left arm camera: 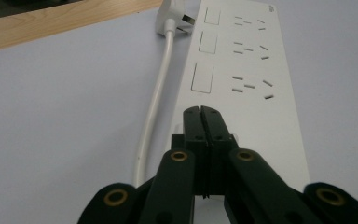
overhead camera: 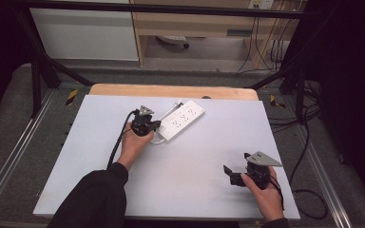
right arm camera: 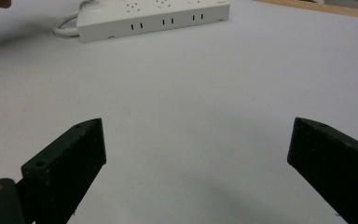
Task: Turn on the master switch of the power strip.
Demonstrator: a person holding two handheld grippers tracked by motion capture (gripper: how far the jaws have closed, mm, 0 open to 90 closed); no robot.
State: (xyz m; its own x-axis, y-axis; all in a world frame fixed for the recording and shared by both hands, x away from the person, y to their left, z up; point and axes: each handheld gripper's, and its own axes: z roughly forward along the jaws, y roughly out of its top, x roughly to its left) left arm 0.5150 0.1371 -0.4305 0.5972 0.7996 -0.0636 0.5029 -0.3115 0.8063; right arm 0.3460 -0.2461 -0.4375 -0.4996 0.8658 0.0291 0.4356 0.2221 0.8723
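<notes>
Broadly, the table (overhead camera: 185, 190) is a pale sheet with a wooden edge (overhead camera: 171, 90) at its 12 o'clock side. Around it runs grey floor with black frame bars.

Next in size, the person's left sleeve (overhead camera: 95, 199) comes in from about 7 o'clock, and the bare left hand (overhead camera: 134, 145) sits left of the table's middle. The right hand (overhead camera: 266, 194) is down at 5 o'clock.

The power strip (overhead camera: 183, 118) lies flat just past centre toward 12 o'clock, slanted so its far end points to about 1 o'clock. Its white cable (left arm camera: 156, 107) runs along one long side, with the plug (left arm camera: 175, 18) lying at the far end by the wooden edge. In the left gripper view three switches (left arm camera: 202, 77) and three socket groups line its top.

The left gripper (left arm camera: 200, 112) has its jaws pressed together with nothing between them, the tips over the near end of the strip, just short of the nearest switch; whether they touch the strip I cannot tell. In the high view it (overhead camera: 156, 126) sits at the strip's 8 o'clock end.

The right gripper (right arm camera: 196, 135) holds its jaws wide apart over bare table, well away from the strip, which lies far off at its 11 o'clock. In the high view it (overhead camera: 229, 173) points toward 9 o'clock.
</notes>
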